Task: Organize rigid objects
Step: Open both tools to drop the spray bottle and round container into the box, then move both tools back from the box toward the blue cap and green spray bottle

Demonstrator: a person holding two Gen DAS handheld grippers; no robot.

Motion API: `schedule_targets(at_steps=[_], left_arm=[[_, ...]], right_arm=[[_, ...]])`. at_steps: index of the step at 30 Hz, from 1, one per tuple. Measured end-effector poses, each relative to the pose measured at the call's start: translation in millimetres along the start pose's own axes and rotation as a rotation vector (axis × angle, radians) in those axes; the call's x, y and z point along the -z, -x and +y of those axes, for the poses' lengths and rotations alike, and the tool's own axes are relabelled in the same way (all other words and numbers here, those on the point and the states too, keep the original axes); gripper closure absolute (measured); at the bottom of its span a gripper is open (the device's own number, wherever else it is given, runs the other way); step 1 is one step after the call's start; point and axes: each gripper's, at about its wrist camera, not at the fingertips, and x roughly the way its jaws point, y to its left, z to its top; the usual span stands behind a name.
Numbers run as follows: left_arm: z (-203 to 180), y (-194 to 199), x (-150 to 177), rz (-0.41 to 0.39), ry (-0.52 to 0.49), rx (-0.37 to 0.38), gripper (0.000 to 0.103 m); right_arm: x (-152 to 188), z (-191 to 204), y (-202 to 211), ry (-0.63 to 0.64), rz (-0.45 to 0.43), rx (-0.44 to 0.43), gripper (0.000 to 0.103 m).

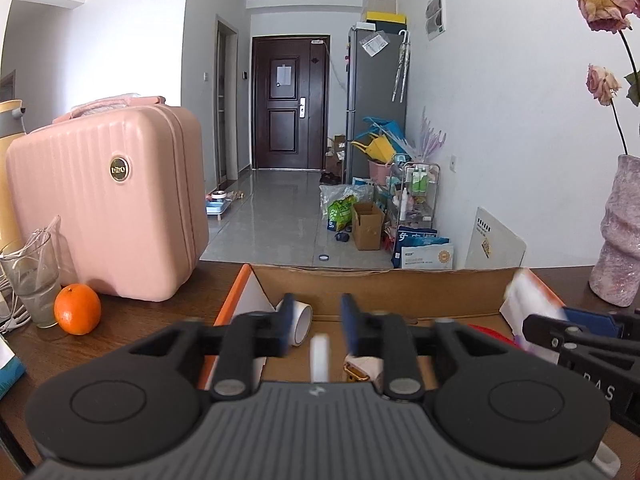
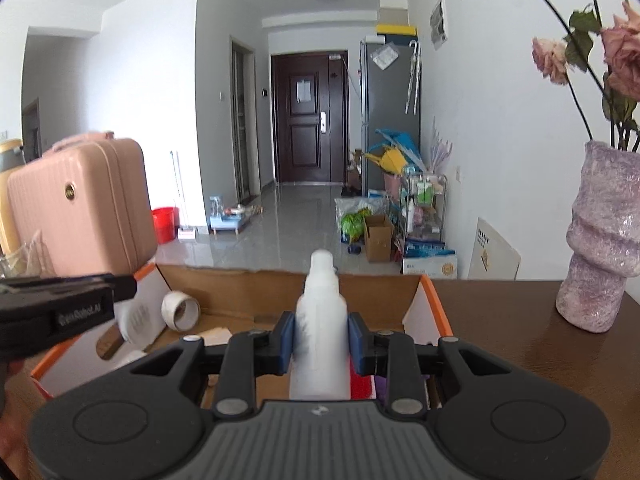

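Left to right. My left tongs (image 1: 316,330) stand open above the box (image 1: 384,286) at the bench's far edge; nothing is pressed between the pads. A blurred white piece (image 1: 320,358) shows in the gap below them, apart from both pads; I cannot tell what it is. A tape roll (image 1: 300,320) lies in the box's left corner. My right tongs (image 2: 321,342) grip the white bottle (image 2: 322,320), one pad on each flank. The bottle's long axis runs straight ahead along the fingers, cap toward the box's far wall. I judge the right hand nearer the drop: the bottle hangs over the box's right half.
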Motion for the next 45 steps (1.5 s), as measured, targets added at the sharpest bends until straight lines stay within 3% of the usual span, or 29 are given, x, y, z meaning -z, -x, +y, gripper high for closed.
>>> schedule_targets(at_steps=[1, 2, 3, 7, 8, 22, 45], left_arm=[[1, 1, 0, -0.008, 0.003, -0.009, 0.027], [3, 3, 1, -0.026, 0.009, -0.031, 0.008], [3, 6, 1, -0.046, 0.012, -0.050, 0.002], [6, 13, -1, -0.063, 0.011, -0.040, 0.000], [5, 13, -1, -0.062, 0.010, -0.048, 0.000], [5, 25, 0, -0.054, 0.009, -0.059, 0.000], [14, 107, 35, -0.051, -0.006, -0.051, 0.000]], right_arm=[[1, -2, -2, -0.008, 0.013, 0.006, 0.059], [2, -3, -2, -0.014, 0.014, 0.015, 0.038], [2, -4, -1, -0.020, 0.007, 0.022, 0.023], [2, -7, 1, -0.028, 0.003, 0.043, 0.008], [2, -8, 2, -0.027, 0.000, 0.048, 0.001], [2, -6, 17, 0.002, -0.010, 0.077, 0.000], [42, 6, 106, 0.035, -0.042, 0.071, 0.000]])
